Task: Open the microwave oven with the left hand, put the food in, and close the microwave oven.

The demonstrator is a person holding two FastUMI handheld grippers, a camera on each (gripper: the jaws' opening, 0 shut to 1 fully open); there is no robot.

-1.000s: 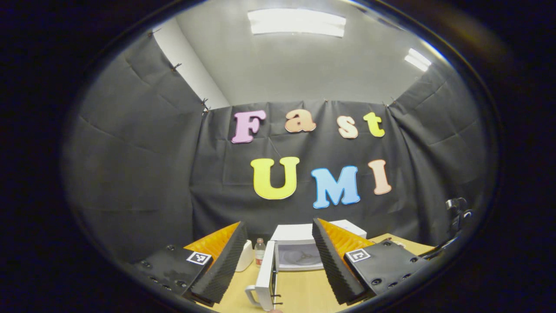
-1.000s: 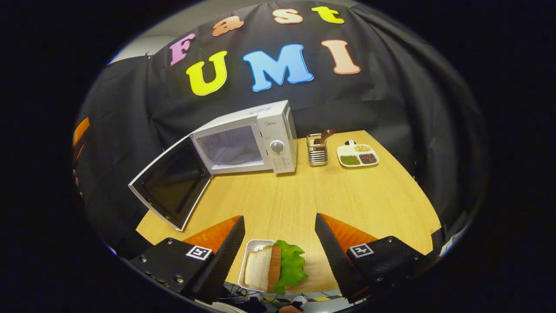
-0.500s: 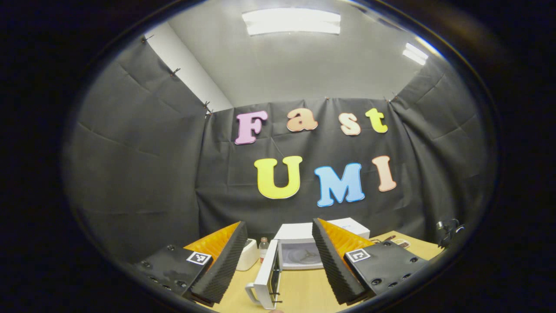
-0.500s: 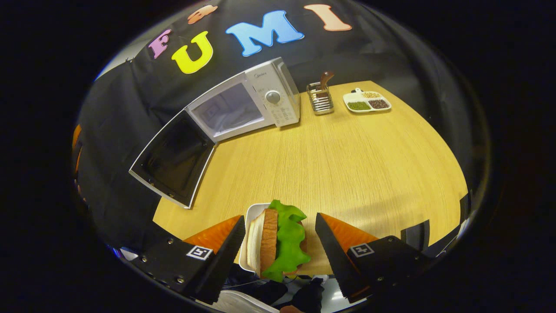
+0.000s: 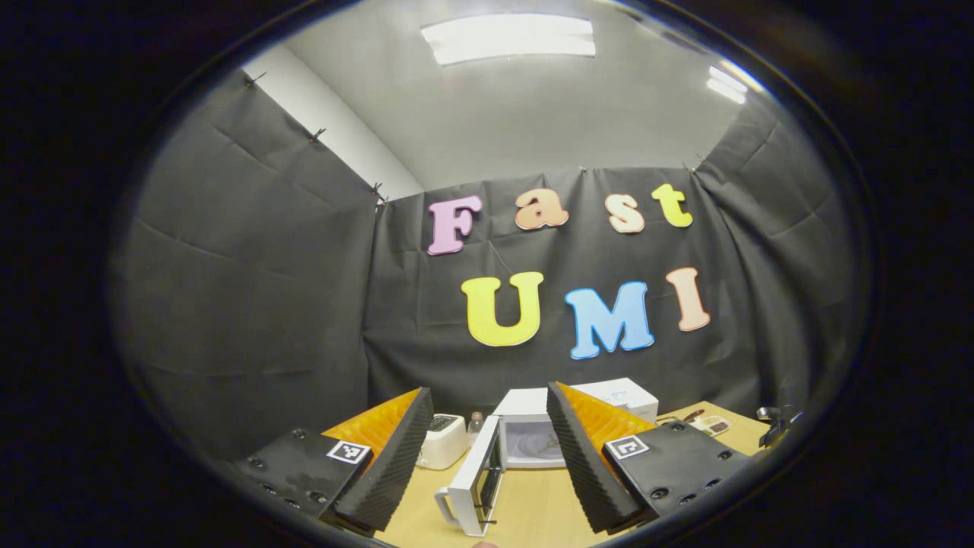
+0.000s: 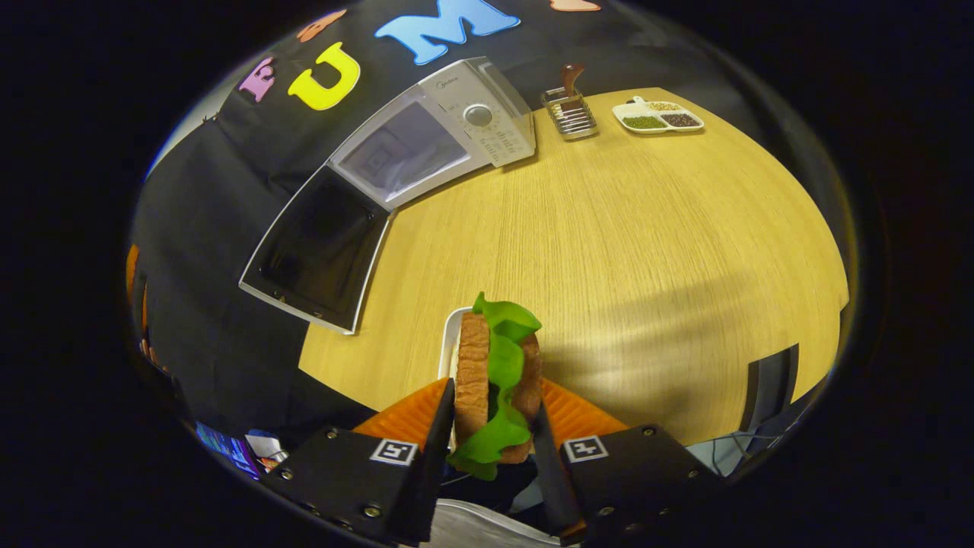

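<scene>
Sandwich [image 6: 496, 384]: bread slices, green lettuce

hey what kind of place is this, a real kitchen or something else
Probably a staged kitchen corner in a recording booth rather than a real kitchen: a microwave with its door open sits on a wooden table, black cloth hangs behind it as a wall, and a toaster stands nearby.

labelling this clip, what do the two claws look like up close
Both look alike. The left claw has two wedge-shaped fingers with ribbed inner faces, on black blocks dotted with screws, each carrying a small square black-and-white marker. The right claw has the same blocks, screws and square markers.
</scene>
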